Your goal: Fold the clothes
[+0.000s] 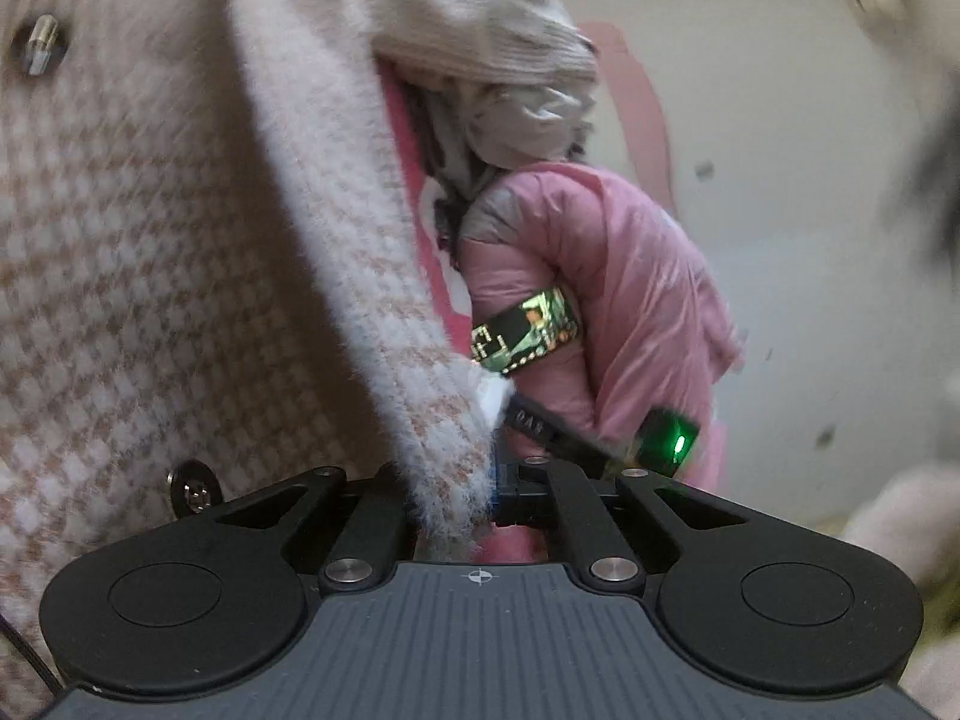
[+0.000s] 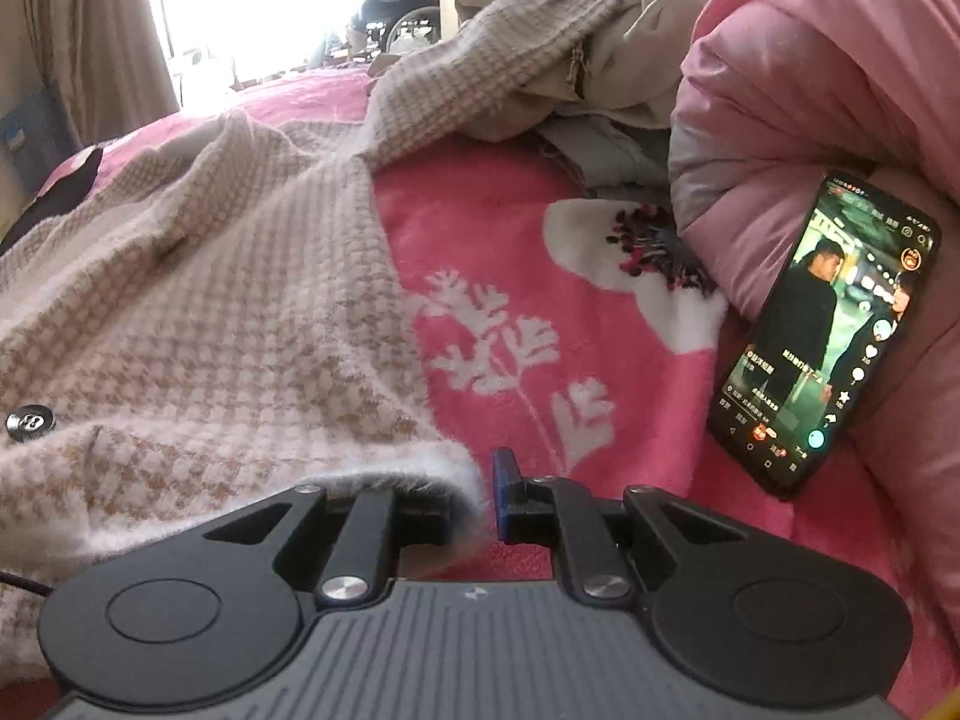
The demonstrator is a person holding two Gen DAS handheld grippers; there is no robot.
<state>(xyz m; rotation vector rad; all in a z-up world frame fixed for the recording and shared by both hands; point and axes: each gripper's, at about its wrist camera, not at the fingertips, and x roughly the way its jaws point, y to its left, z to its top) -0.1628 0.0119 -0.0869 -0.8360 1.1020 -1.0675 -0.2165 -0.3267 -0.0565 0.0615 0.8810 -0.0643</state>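
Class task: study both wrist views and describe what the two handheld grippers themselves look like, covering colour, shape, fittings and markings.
Both the left gripper and the right gripper share one build: a grey ribbed body, black rounded housings with circular caps on either side, and black linkage arms pinned with silver screws. A small crosshair mark sits at the top centre of the body. The right gripper's fingertip pad is blue.

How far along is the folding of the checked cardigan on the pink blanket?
Early. Done: nothing looks folded; the cardigan lies rumpled on the blanket. In hand: the left gripper is shut on its fuzzy edge and lifting it; the right gripper pinches its hem. Left: every fold, plus the heap of clothes behind.
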